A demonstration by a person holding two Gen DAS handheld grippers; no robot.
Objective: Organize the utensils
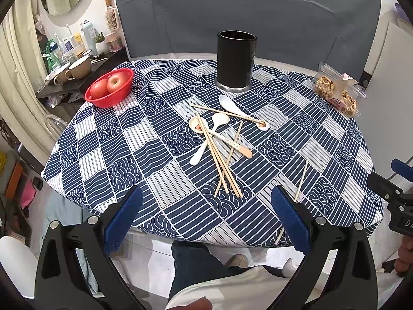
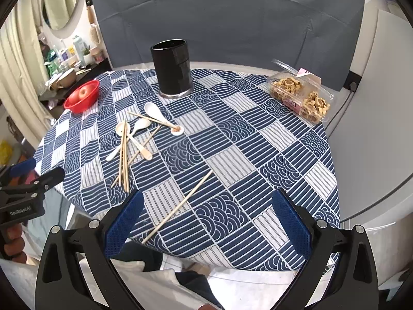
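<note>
Both tools, left tool [image 1: 206,217] and right tool [image 2: 207,219], hover spread and empty over the bench's [image 2: 258,160] near edge, facing scattered chopsticks [image 1: 222,160] and spoons [image 1: 219,121] bound for the black holder [image 1: 236,60].

We saw bright, even indoor light, faint shadows, sharp centres, and strong fisheye bending with dark corners.

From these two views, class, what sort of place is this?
Probably a lived-in home room: a blue-and-white patterned tablecloth, a red plastic basket of apples, and a side shelf crowded with toiletry bottles and mugs.
</note>
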